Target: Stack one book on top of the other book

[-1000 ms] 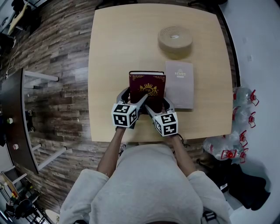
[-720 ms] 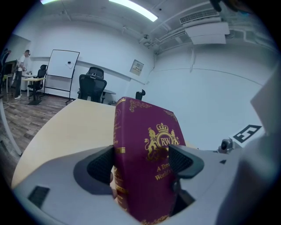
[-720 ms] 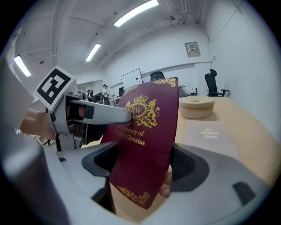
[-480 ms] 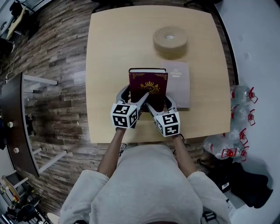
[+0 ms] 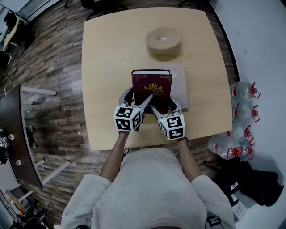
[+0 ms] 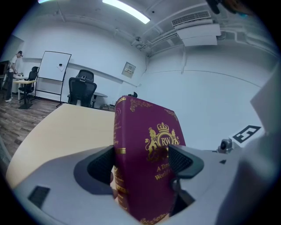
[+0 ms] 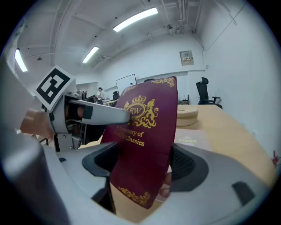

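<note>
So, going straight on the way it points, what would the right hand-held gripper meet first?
The right hand-held gripper grips the maroon book; beyond it, probably the grey book on the table, though depth is unclear.

book between both pairs of jaws, above bench | second book flat on bench, beyond jaws, rightward | tape roll on bench, farther beyond

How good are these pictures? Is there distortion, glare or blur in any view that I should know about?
Head view: evenly lit and sharp, though the table edges bow. Left gripper view: strong fisheye, dark corners, a glaring ceiling light; the maroon book is sharp. Right gripper view: same fisheye; the book's gold title is readable, the grey book behind looks soft.
</note>
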Demonstrator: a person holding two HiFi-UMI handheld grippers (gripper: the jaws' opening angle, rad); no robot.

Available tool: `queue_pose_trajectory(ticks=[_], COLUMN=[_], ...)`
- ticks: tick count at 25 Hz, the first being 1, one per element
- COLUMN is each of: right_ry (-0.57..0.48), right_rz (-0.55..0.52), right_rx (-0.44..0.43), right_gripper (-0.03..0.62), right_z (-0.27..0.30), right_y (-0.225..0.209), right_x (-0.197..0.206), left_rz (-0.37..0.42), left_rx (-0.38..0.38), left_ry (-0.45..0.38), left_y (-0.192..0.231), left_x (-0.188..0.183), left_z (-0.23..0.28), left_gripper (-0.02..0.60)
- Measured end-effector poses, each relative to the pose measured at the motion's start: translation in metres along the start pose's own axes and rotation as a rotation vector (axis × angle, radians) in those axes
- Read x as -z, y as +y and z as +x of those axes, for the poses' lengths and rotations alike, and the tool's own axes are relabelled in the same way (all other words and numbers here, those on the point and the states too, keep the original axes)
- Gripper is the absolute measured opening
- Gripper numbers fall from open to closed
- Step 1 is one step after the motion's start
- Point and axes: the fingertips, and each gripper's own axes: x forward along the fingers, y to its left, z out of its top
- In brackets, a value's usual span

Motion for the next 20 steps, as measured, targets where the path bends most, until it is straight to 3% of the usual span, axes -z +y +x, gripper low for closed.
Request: queue_pose_trajectory(ticks=[20], right_ry=[-0.018], right_rz=[0.05], right_rx=[0.116], right_gripper=[0.36], right_z=[-0.04], right_y=[-0.066], right_x=[0.01], left_rz=[0.061], left_rx=[0.107], left_ry=[0.044], left_y=[-0.067], left_x=[0.001], left_z=[0.048], left_gripper=[0.397])
